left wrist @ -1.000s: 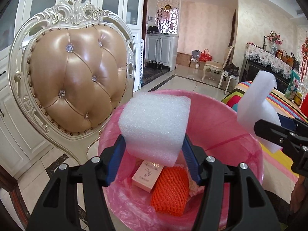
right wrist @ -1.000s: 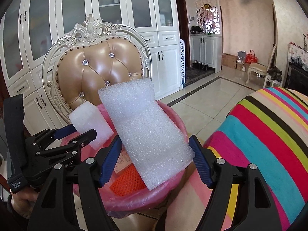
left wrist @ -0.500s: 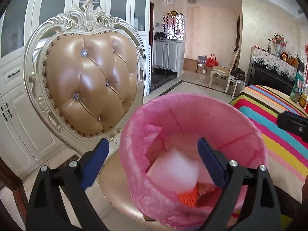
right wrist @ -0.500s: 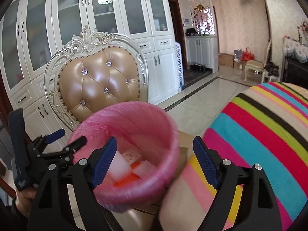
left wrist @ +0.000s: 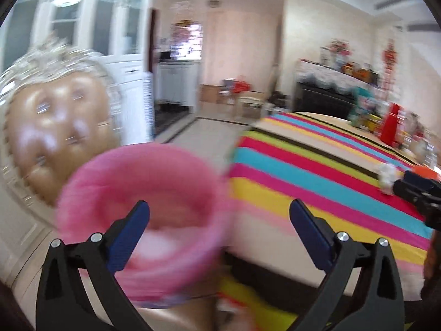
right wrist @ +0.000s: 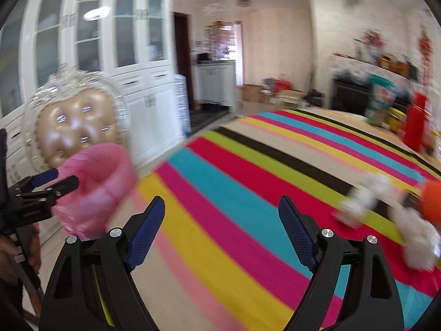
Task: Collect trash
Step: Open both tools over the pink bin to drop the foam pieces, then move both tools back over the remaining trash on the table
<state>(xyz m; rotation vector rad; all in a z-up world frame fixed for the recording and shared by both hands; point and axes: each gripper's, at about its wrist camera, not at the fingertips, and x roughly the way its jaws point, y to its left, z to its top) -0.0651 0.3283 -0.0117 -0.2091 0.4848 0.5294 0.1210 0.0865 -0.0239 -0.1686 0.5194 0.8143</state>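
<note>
The pink-lined trash bin (left wrist: pixel 143 201) stands on the chair seat, blurred, with pale foam inside it; it also shows in the right wrist view (right wrist: pixel 96 184). My left gripper (left wrist: pixel 220 229) is open and empty, just right of the bin's near rim. My right gripper (right wrist: pixel 222 231) is open and empty above the striped tablecloth (right wrist: pixel 248 193). White crumpled trash (right wrist: pixel 366 201) and an orange piece (right wrist: pixel 432 201) lie blurred on the cloth at the right. The white trash also shows in the left wrist view (left wrist: pixel 387 175).
A tufted tan chair (left wrist: pixel 55 127) stands behind the bin. White cabinets (right wrist: pixel 110 63) line the left wall. A red box (right wrist: pixel 416 121) and packages (right wrist: pixel 381 96) stand at the table's far right. The right gripper's tip (left wrist: pixel 421 193) shows in the left view.
Both grippers let go of their white foam pieces, which dropped into the bin. Both have since swung right, away from the bin and over the striped table.
</note>
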